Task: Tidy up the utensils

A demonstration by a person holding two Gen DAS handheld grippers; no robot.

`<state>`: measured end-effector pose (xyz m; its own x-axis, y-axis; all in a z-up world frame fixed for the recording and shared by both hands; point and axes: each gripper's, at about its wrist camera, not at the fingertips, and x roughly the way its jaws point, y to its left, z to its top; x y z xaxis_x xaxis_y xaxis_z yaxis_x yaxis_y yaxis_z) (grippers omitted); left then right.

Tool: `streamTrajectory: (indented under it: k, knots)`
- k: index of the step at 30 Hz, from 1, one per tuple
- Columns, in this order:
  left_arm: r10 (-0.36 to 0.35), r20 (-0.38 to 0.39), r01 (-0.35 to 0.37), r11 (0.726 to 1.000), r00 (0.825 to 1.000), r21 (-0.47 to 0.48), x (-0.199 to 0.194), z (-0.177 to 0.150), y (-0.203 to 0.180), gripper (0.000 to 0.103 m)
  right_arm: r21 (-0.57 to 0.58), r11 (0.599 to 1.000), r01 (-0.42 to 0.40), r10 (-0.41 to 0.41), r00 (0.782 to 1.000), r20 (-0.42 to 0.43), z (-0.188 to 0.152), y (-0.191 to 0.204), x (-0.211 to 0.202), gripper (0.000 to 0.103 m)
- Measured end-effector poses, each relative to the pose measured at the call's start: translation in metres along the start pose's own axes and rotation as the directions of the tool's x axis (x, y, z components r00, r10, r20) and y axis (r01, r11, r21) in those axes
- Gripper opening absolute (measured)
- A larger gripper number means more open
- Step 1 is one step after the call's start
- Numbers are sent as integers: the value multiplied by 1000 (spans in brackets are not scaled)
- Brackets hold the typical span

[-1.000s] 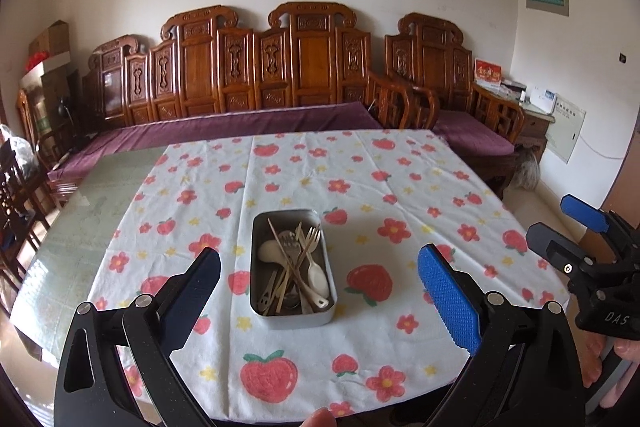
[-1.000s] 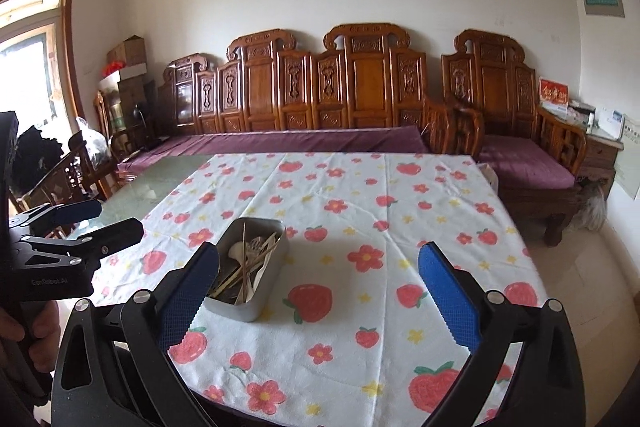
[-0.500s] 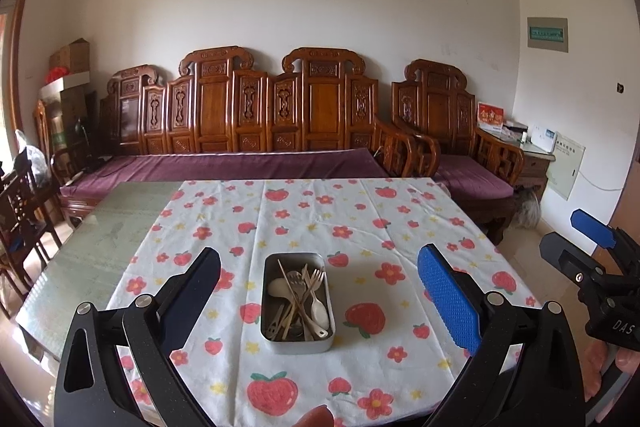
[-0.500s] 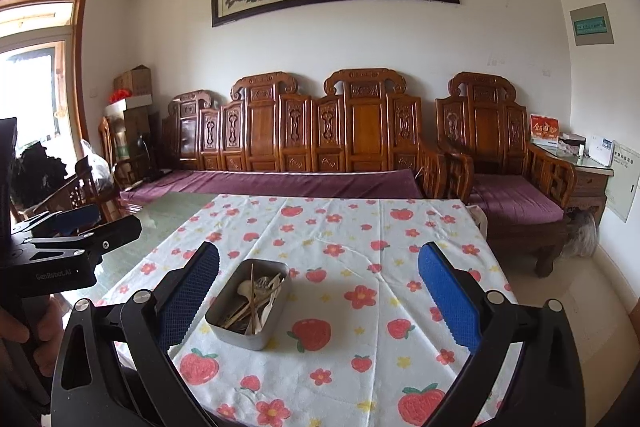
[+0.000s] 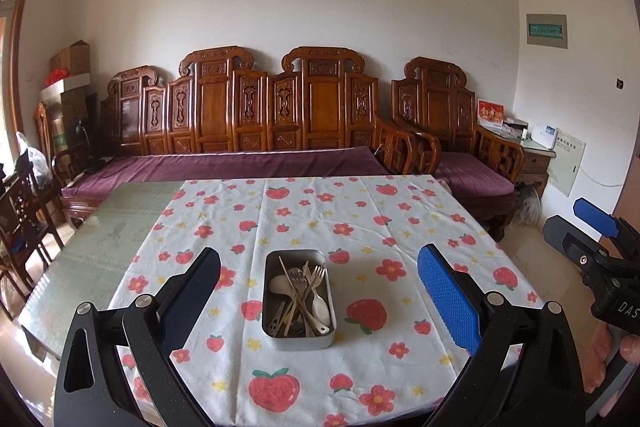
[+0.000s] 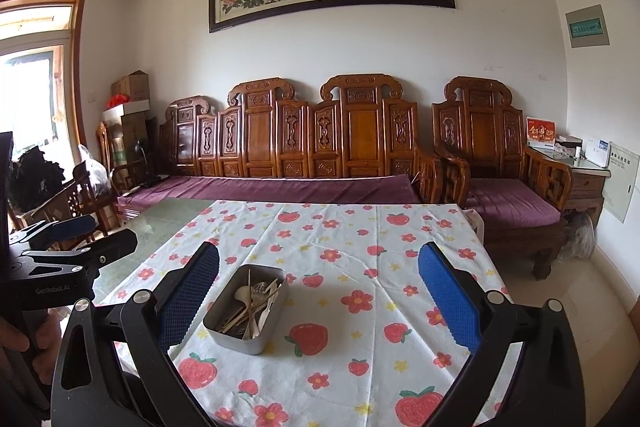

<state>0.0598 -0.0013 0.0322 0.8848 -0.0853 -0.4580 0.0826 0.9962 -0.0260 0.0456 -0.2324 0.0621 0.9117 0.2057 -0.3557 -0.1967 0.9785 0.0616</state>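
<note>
I see the utensils [image 5: 299, 297] lying jumbled together in the metal tin [image 5: 298, 341] on the strawberry tablecloth [image 5: 360, 219]; that fits either gathered up or awaiting sorting; I hold my left gripper [image 5: 319, 303] and right gripper [image 6: 319, 301] level, back from the tin, jaws wide and empty

Left gripper [image 5: 318, 299] wide apart above flowered tablecloth [image 5: 360, 227]; metal tin [image 5: 298, 337] of utensils [image 5: 300, 291] between its fingers; right gripper [image 5: 592, 231] at right edge.
</note>
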Motion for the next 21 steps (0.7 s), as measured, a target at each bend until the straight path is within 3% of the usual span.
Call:
streamTrajectory:
  k: [21]
  knots:
    - [-1,8,1,1000,1000,1,-5,-3,-4,95,2,1000,-3,3,1000,-2,-2,1,3,100]
